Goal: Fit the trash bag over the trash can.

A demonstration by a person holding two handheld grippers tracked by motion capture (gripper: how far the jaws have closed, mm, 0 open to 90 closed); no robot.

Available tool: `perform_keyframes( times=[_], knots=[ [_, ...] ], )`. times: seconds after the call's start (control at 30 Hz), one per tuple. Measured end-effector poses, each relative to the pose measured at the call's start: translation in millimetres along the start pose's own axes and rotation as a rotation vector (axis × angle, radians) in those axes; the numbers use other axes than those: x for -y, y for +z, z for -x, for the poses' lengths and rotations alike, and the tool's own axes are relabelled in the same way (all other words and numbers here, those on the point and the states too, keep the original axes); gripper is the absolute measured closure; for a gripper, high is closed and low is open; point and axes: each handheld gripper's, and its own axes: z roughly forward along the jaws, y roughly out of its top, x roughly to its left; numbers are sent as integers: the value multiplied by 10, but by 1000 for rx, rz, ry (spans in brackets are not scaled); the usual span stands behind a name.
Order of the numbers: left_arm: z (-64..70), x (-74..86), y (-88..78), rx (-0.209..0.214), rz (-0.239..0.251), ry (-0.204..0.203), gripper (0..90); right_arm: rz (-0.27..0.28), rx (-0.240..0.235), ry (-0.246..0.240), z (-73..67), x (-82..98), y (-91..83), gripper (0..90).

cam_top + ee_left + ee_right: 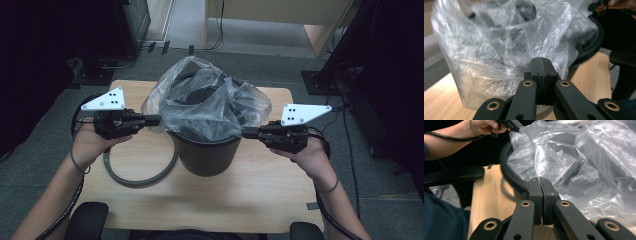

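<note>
Your left gripper (pixel 152 120) and right gripper (pixel 248 132) both have their jaws pressed together, each at an edge of the clear crinkled plastic bag (pixel 210 102) lining the black round bin (pixel 206 152) mid-table. The high view adds a grey ring (pixel 140 172) lying on the wooden table (pixel 250 200) beside the bin. No writing is readable.

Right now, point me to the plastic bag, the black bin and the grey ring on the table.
plastic bag (pixel 210 102), high view, on the crumpled clear film above the bin's mouth.
black bin (pixel 206 156), high view, on its dark outer wall below the bag.
grey ring (pixel 134 180), high view, on its near arc lying on the table.
</note>
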Motion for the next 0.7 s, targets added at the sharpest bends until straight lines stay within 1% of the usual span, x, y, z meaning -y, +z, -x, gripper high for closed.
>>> perform_keyframes(
  times=[0.13,0.2,0.23,0.3,0.4,0.47,0.5,0.57,0.6,0.7],
  knots=[
    [47,51,35,12,-22,10,900,-38,-33,-3,-61,43,39,900],
    [53,80,66,17,-34,6,900,-68,-45,-9,-73,72,82,900],
    [53,97,79,18,-41,6,900,-81,-51,-4,-74,87,104,900],
    [42,129,102,23,-45,0,900,-87,-67,3,-63,115,140,900],
    [17,171,124,38,-34,-22,900,-82,-90,7,-37,139,165,900],
    [22,186,141,46,-33,-30,900,-77,-99,13,-27,152,170,900],
    [26,188,148,48,-35,-30,900,-85,-104,19,-35,158,178,900],
    [45,196,171,58,-44,-24,900,-103,-111,6,-59,166,210,900],
    [54,202,185,61,-51,-22,900,-117,-119,-4,-75,172,235,900],
    [58,230,226,64,-71,-17,900,-159,-122,-39,-101,197,329,900]
  ],
)
